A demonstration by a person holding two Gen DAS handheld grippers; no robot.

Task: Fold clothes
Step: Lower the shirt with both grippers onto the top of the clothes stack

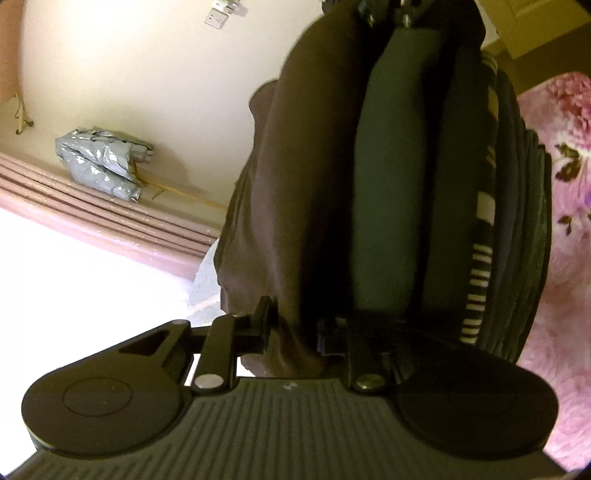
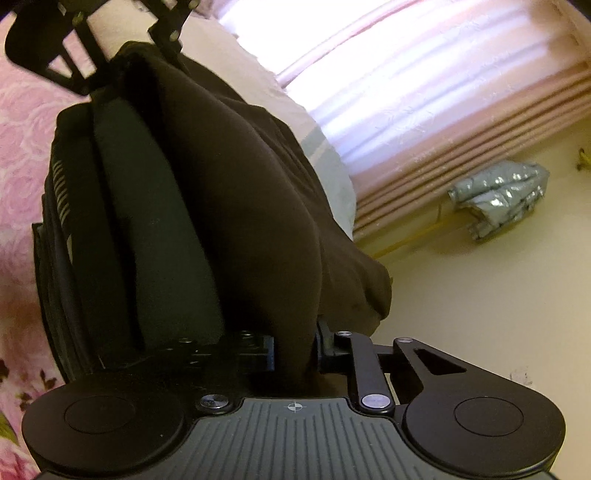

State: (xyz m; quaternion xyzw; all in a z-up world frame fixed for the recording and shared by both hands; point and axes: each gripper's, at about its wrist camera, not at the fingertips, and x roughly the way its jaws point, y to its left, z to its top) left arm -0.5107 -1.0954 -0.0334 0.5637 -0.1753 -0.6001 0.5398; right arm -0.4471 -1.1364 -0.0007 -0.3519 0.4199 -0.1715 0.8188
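Observation:
A dark brown garment lies in a long fold over a stack of folded clothes, beside a dark green piece and a striped one. My left gripper is shut on the near edge of the brown cloth. At the far end of the same fold the right gripper shows at the top. In the right wrist view the brown garment runs up from my right gripper, whose pads press on it. The left gripper holds the far end. The green piece lies alongside.
The stack rests on a pink floral bedspread. Pink curtains hang in front of a bright window. A silver-grey wrapped bundle sits by the cream wall. A pale cloth lies behind the brown garment.

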